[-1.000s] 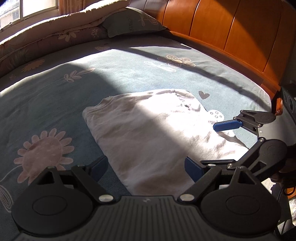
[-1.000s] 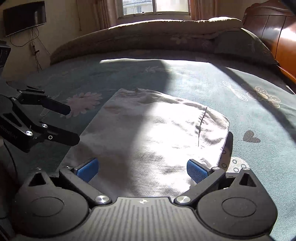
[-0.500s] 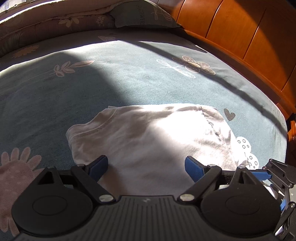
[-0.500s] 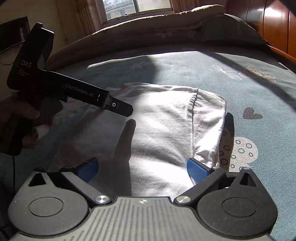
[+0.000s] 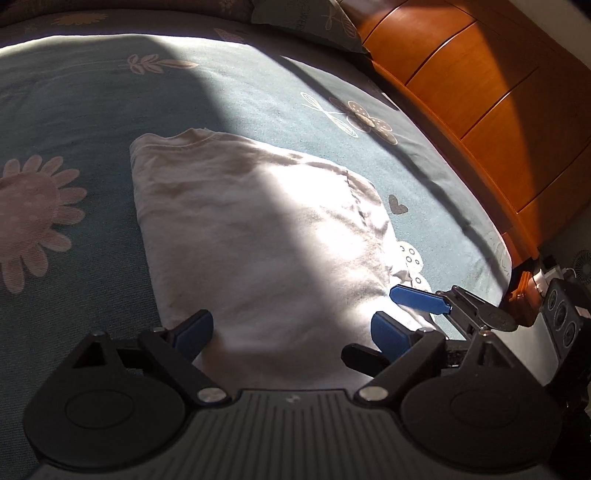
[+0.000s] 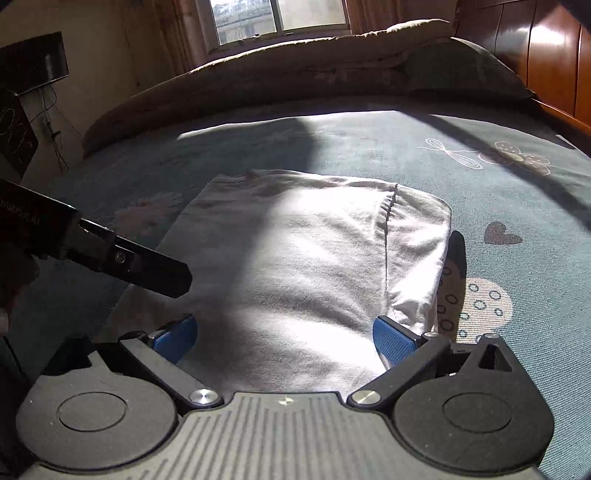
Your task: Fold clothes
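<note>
A white garment (image 5: 258,229), folded into a rectangle, lies flat on the teal flowered bedsheet (image 5: 92,110), half in sunlight. My left gripper (image 5: 291,332) is open, its blue pads straddling the garment's near end. One blue fingertip (image 5: 417,300) of the right gripper reaches in over the near right corner. In the right wrist view the same garment (image 6: 303,266) lies ahead, and my right gripper (image 6: 286,338) is open across its near edge. The left gripper's dark fingers (image 6: 155,271) hang side-on over the garment's left edge. No cloth is pinched.
An orange wooden headboard (image 5: 480,122) runs along the right side of the bed. A pillow (image 5: 306,22) and a rolled quilt (image 6: 295,62) lie at the far end under a window (image 6: 277,18). A dark screen (image 6: 33,62) hangs on the left wall.
Both grippers have come down close to the garment's near end. The left gripper swung in from the left and now hangs lower over the left edge. Both stayed open.
</note>
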`<state>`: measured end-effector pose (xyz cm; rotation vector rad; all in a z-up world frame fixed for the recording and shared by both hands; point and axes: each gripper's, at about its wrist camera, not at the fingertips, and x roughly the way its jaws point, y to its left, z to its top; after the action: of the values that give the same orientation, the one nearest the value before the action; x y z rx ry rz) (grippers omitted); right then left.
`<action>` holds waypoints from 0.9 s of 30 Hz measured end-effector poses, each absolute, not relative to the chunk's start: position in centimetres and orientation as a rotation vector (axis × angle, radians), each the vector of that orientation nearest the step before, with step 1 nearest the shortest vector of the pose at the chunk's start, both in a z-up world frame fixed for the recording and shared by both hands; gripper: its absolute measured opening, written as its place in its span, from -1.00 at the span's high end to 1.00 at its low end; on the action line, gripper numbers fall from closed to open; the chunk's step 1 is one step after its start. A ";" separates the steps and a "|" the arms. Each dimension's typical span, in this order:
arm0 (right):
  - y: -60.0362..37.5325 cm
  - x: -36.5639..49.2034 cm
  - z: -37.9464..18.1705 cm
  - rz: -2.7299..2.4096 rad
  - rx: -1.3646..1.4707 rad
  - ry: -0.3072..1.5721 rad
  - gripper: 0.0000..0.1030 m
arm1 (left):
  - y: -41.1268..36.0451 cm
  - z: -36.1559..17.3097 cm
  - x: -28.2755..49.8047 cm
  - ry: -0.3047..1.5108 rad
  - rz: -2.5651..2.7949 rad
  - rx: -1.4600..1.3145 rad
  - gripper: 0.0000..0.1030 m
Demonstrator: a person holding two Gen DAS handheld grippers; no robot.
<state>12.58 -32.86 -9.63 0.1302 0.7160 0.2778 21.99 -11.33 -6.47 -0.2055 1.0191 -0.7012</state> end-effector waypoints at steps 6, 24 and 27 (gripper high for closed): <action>-30.5 12.6 -7.1 0.400 0.105 0.632 -1.00 | -9.3 -4.2 22.1 0.973 -0.669 -0.277 -0.81; -38.4 12.7 -7.3 0.277 0.406 0.790 -1.00 | -5.5 -8.4 24.3 1.044 -0.534 -0.552 -0.81; -41.2 13.4 -8.2 0.251 0.510 0.834 -1.00 | -5.0 -10.0 24.7 1.096 -0.555 -0.643 -0.81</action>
<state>13.41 -41.23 -8.17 0.5097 0.8337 0.2514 24.68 -5.03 -9.99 -0.6425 1.0962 -0.5545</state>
